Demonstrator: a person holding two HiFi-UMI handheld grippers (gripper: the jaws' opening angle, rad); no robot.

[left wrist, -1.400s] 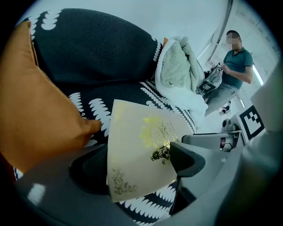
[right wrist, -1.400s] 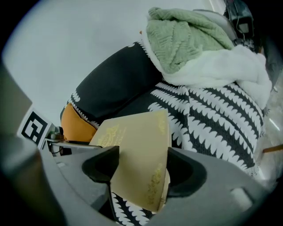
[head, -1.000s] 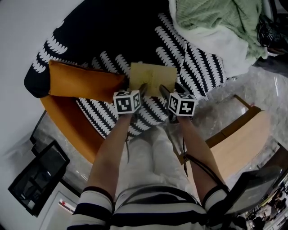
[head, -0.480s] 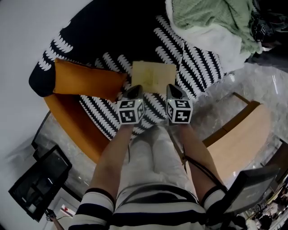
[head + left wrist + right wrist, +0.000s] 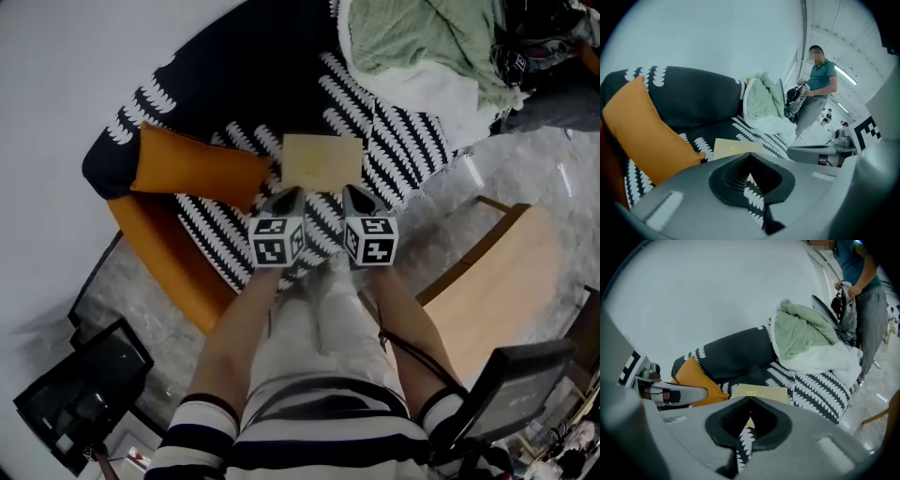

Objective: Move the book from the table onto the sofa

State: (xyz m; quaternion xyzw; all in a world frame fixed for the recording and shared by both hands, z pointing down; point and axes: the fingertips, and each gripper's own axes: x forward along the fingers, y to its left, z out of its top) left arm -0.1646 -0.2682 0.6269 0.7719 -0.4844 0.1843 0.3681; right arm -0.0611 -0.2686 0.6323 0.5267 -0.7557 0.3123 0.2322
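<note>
I see the sofa (image 5: 403,141) carrying the book (image 5: 322,160) flat at mid-seat, an orange cushion (image 5: 197,169) at its left end and a green blanket (image 5: 422,47) heaped at its right end.

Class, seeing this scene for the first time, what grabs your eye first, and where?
A pale yellow book lies flat on the black-and-white patterned sofa, an orange cushion at its left in the head view. Just short of it, the left gripper and right gripper hang side by side, both shut and empty.

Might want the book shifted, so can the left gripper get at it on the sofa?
Probably yes: the book lies bare just ahead of the left gripper, nothing between, though the gripper is shut.
</note>
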